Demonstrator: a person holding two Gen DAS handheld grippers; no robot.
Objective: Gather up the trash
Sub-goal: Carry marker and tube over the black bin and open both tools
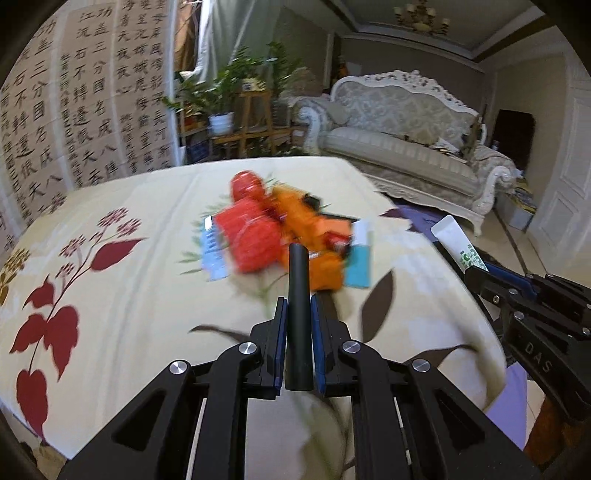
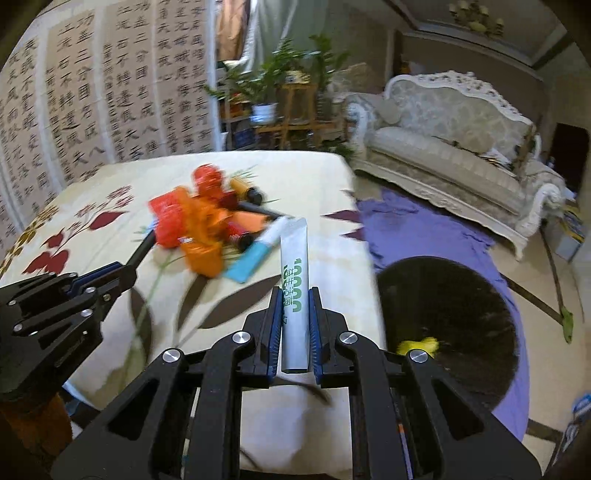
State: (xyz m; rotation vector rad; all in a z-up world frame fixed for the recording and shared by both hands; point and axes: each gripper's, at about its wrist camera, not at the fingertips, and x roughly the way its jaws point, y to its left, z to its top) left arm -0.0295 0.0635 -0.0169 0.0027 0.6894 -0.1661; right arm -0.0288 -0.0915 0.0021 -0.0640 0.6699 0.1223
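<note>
Both grippers hold trash above the bed.
Left gripper [image 1: 298,314] jaws clench a black matte tube [image 1: 298,295]; right gripper [image 2: 295,310] jaws clench a white printed tube [image 2: 294,273]; the orange-red wrapper pile [image 1: 280,229] is blurred.

Calligraphy wall [image 1: 74,110] seen left; potted plants [image 1: 229,85] at back; ornate sofa [image 1: 402,136] placed right; chandelier [image 1: 419,16] hung overhead.

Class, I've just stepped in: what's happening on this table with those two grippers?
A person is clearing trash with a handheld gripper in each hand. The left gripper is shut on a black tube, and the right gripper is shut on a white tube with green print. A pile of red and orange wrappers lies on the floral tablecloth. A dark bin on the floor to the right holds something yellow.
</note>
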